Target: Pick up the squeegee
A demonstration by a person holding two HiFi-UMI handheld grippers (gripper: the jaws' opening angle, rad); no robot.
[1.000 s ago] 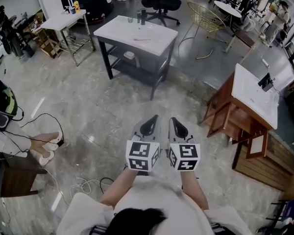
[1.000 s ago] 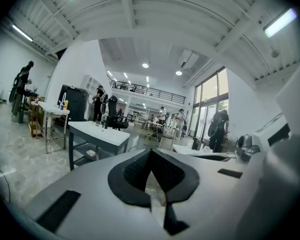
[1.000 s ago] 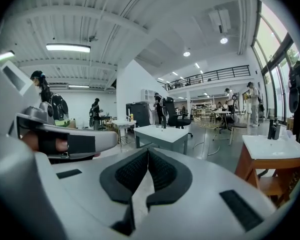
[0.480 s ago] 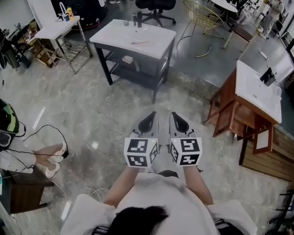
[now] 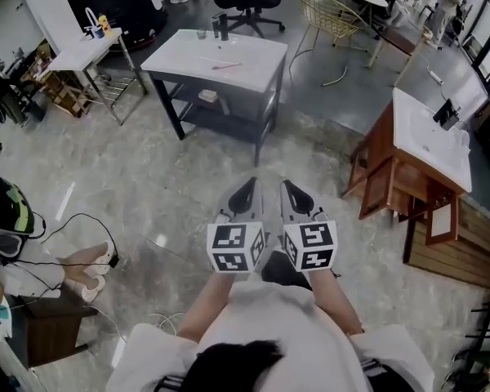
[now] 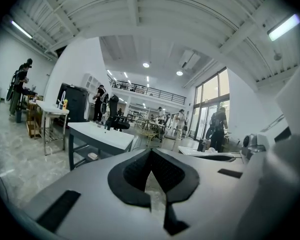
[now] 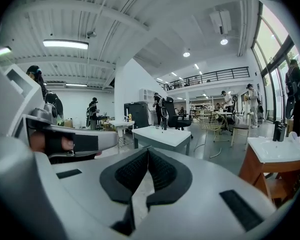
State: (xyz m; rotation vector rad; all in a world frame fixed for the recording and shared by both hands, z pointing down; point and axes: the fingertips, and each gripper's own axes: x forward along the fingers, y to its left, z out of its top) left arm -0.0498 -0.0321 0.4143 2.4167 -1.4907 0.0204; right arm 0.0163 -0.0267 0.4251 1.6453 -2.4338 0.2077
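Barely begun: nothing picked up, nothing touched. At 9 o'clock in the head view, beside a seated person [image 5: 69,256] and loose cables [image 5: 82,217] on the marble floor [image 5: 147,170], no sign of any cleaning tool. Holds the left gripper [image 5: 246,189] low in front, jaws pressed together on nothing, with only floor visible beyond them in the left gripper view. Faces a white-topped table [image 5: 180,55] on a dark frame at 11 o'clock from the grippers, well apart from both. Can make out on that top a thin pinkish stick [image 5: 226,66] lying flat near the middle, possibly the squeegee, though too small to tell for sure. Beyond it, at the far edge, a dark tap [image 5: 221,28]. Holds the right gripper [image 5: 295,193] just beside the left one, likewise closed tight and empty, pointing the same way. Shows at 2 o'clock a wooden stand [image 5: 376,190] carrying a white basin top [image 5: 416,145], with no squeegee to be picked out there either. Left to do, by this reading: close the gap to the table, confirm the tool, open one pair of jaws, straddle the handle, clamp and lift. Worth flagging as a risk: a slim handle lying flat on a smooth top, so likely awkward to get hold of cleanly.
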